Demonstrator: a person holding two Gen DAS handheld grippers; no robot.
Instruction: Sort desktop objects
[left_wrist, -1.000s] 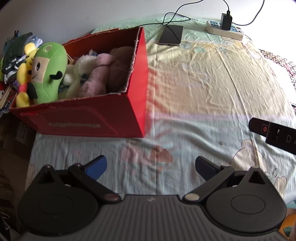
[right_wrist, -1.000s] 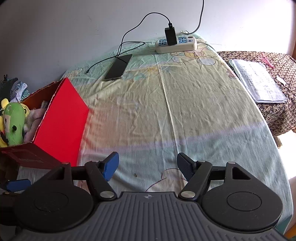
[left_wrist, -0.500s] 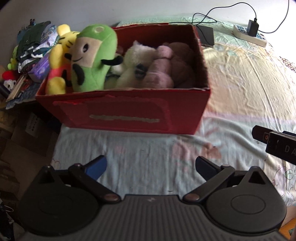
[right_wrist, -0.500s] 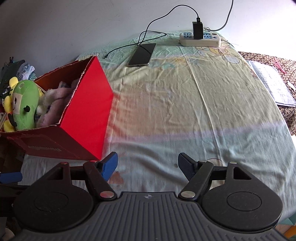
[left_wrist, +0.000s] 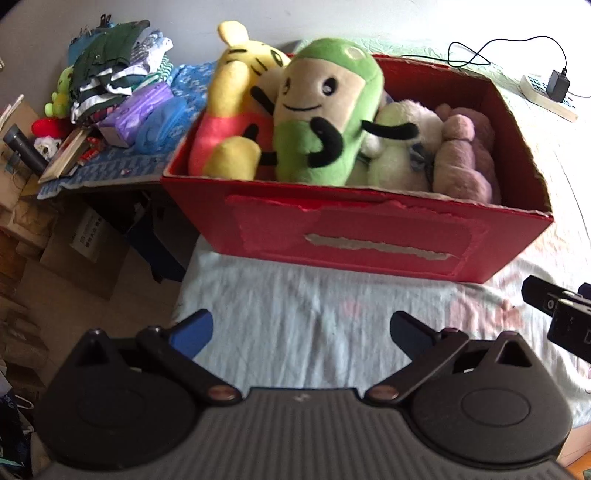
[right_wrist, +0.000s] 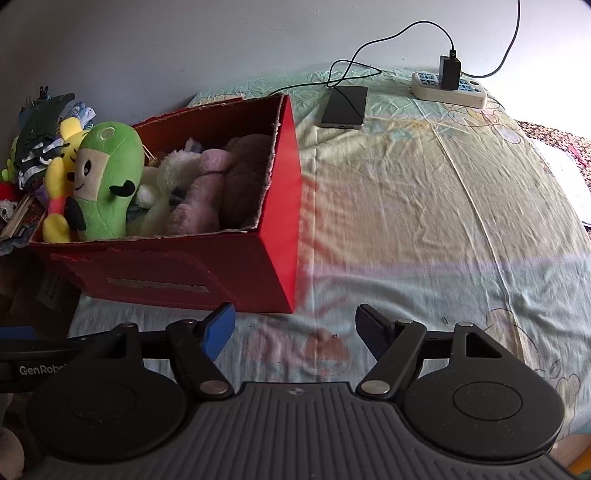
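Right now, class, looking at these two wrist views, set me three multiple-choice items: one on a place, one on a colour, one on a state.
1. Where does the phone lie?
A. inside the box
B. on the sheet beyond the box
C. on the floor

2. What colour is the box?
A. red
B. blue
C. white

3. How do the left gripper and right gripper stand?
A. both shut on toys
B. one open, one shut
C. both open and empty

Answers: 1 B, it rests on the sheet near the power strip; 2 A, its walls are red; 3 C, bare cloth shows between each pair of fingers.
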